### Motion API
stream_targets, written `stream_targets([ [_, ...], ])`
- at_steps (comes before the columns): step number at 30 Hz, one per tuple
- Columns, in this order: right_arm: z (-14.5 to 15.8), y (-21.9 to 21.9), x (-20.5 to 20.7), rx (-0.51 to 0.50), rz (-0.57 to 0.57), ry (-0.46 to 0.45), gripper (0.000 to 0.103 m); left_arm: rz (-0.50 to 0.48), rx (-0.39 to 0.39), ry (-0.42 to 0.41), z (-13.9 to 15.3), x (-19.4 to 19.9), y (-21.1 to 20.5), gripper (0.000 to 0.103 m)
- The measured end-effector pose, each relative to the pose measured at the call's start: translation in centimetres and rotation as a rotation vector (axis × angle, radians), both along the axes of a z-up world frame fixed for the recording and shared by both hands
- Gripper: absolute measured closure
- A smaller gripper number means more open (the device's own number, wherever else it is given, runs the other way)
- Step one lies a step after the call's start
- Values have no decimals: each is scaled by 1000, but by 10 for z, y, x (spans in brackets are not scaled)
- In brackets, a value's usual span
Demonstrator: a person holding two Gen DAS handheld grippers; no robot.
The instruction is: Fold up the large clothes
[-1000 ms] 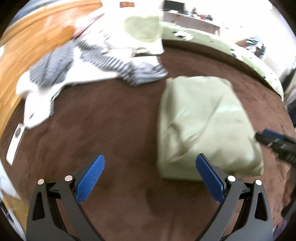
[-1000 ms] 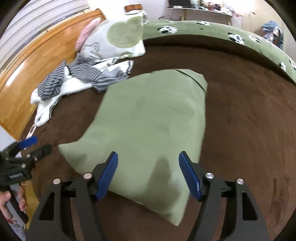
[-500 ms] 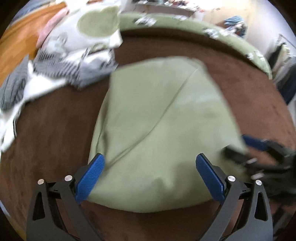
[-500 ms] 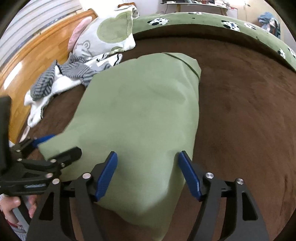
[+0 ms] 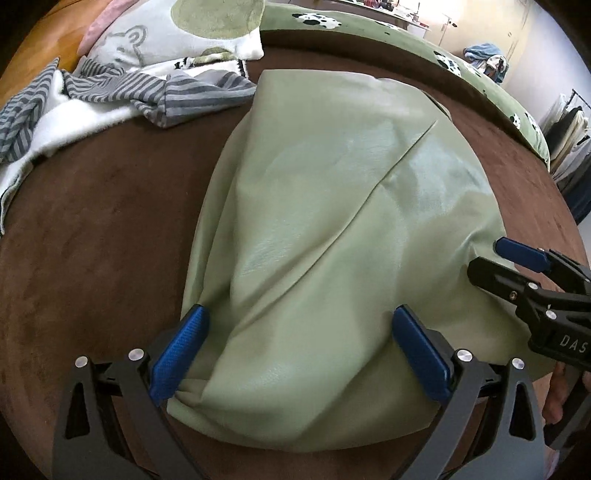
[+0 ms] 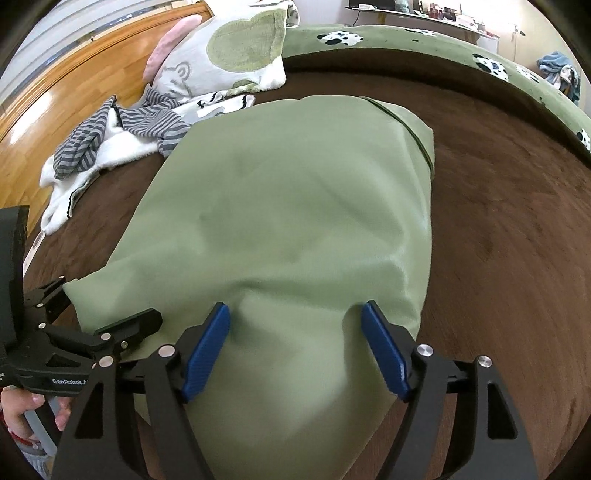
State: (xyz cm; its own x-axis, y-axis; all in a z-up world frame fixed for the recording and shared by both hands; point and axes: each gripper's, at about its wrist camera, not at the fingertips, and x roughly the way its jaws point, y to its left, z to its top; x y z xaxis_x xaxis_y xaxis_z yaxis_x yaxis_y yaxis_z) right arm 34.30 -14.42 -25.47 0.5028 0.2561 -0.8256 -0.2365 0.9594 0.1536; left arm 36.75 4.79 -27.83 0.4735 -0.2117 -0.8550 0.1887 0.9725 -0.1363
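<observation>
A folded light green garment [image 5: 332,236] lies on the brown bedspread [image 5: 92,240]; it also shows in the right wrist view [image 6: 295,221]. My left gripper [image 5: 301,350] is open, its blue pads straddling the garment's near left edge. My right gripper [image 6: 295,347] is open, its pads over the garment's near right part. Each gripper shows in the other's view: the right one [image 5: 517,266] at the garment's right edge, the left one [image 6: 96,314] at its left corner.
A striped grey and white garment [image 5: 110,96] and a bear-print pillow [image 5: 177,33] lie at the far left. A green spotted blanket [image 6: 424,40] rims the bed's far side. A wooden headboard [image 6: 66,85] stands left.
Both grippers have moved in toward the green garment and lowered onto its near edge. The left one swung right from the bare bedspread onto the cloth.
</observation>
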Motion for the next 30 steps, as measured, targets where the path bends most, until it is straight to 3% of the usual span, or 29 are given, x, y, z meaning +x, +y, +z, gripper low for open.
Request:
stream_targets([
  [9,4,0,0,20,0,-17,26,0,-12,1,-3,5,1,5],
  [17,30,-42,-24,178,-50,-65,12,-53,-123,-83,31,-27,41,6],
  [22,22,-78,-23,272,-100,-21,11,-42,-171,-9,30,-12,77,6],
  [24,14,-87,-21,325,-110,0,10,-53,-227,38,26,-2,82,6],
  [30,-15,-99,-2,470,-163,80,10,-113,-202,65,20,30,61,5],
])
